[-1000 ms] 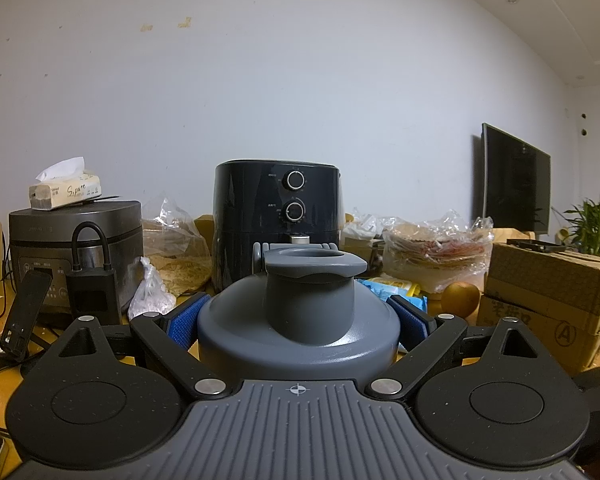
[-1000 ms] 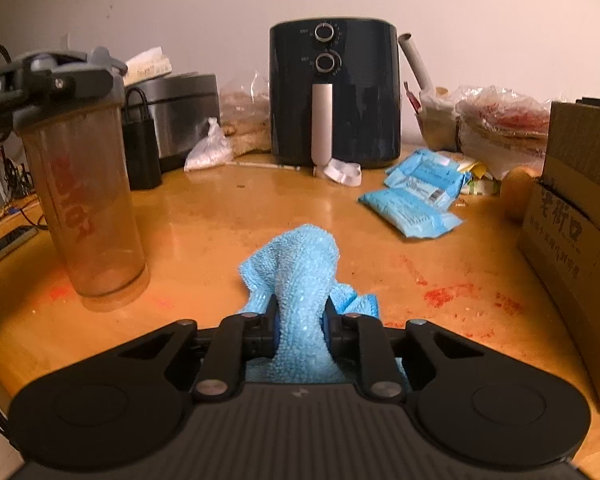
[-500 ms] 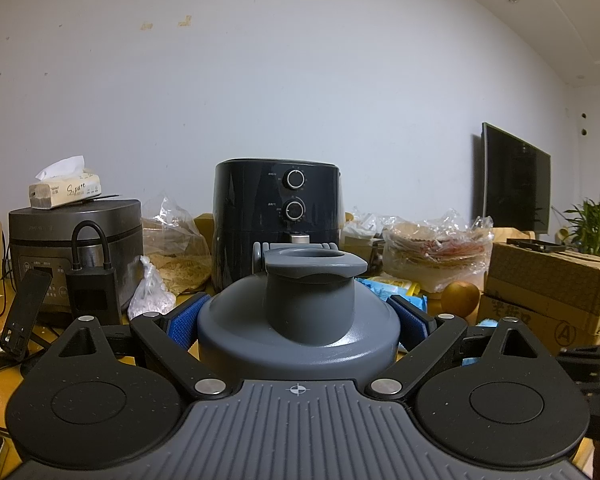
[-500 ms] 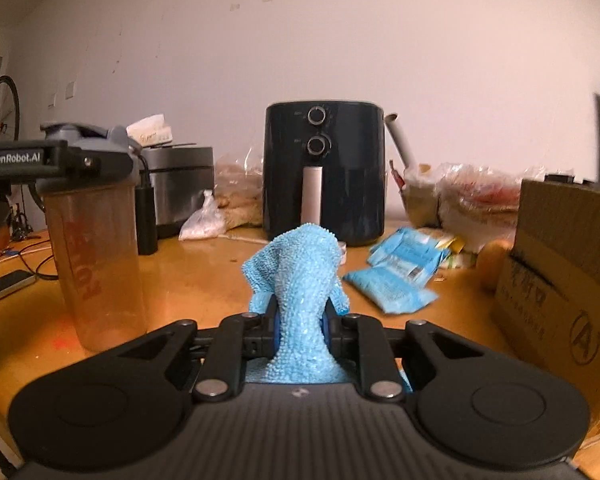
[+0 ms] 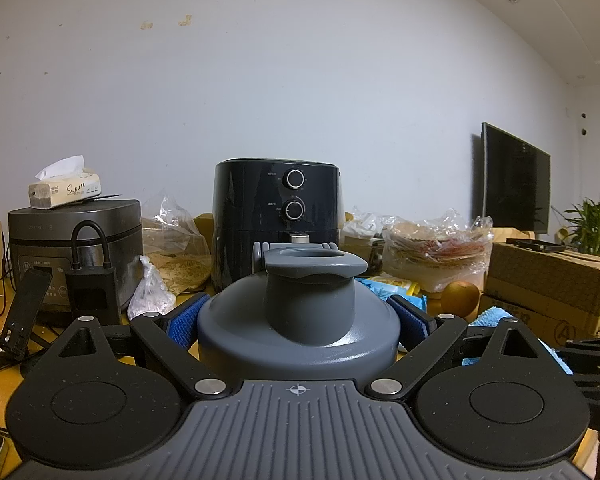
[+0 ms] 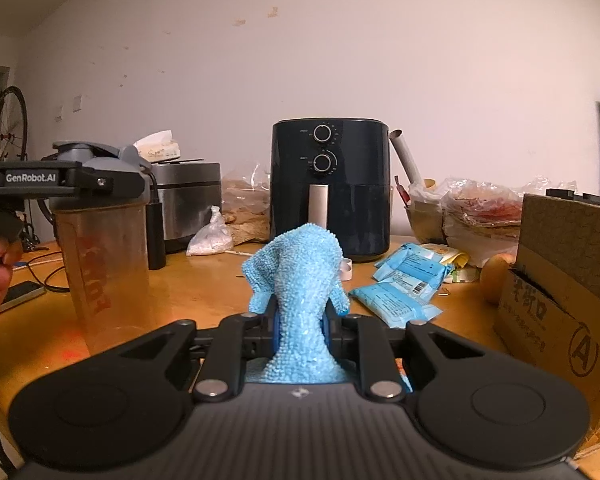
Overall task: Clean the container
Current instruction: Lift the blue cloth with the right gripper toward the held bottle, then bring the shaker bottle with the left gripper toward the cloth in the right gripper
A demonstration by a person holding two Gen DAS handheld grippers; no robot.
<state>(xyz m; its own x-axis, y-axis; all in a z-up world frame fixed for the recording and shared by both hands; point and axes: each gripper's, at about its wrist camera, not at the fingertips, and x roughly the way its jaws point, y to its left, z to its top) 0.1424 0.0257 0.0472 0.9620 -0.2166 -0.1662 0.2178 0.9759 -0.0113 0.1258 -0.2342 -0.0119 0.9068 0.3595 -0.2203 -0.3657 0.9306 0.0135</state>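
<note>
- Cloth (image 6: pixel 300 280) first: your right gripper (image 6: pixel 300 320) has its jaws clamped tight on the blue rag, with a good tuft poking up past the fingertips. That tuft is your wiping surface, so don't let the plastic fingers do the rubbing.
- Left gripper (image 5: pixel 298 320) is closed on the shaker bottle (image 6: pixel 100 264) at its grey lid (image 5: pixel 300 320), blue pads (image 5: pixel 184 320) pressing both sides. From the right view the bottle stands upright at the left of the wooden table (image 6: pixel 196 288), just in front of the rice cooker (image 6: pixel 188 204).
- Lid looks on, so I'd guess you're wiping the outside wall. Bring the rag in sideways to the clear wall and stroke top to bottom.
- Keep the left grip steady. It holds high up, so a hard push low down could tip the bottle.
- Watch the snack packets (image 6: pixel 400 300) and cardboard box (image 6: pixel 560 280) on your right when swinging across.
</note>
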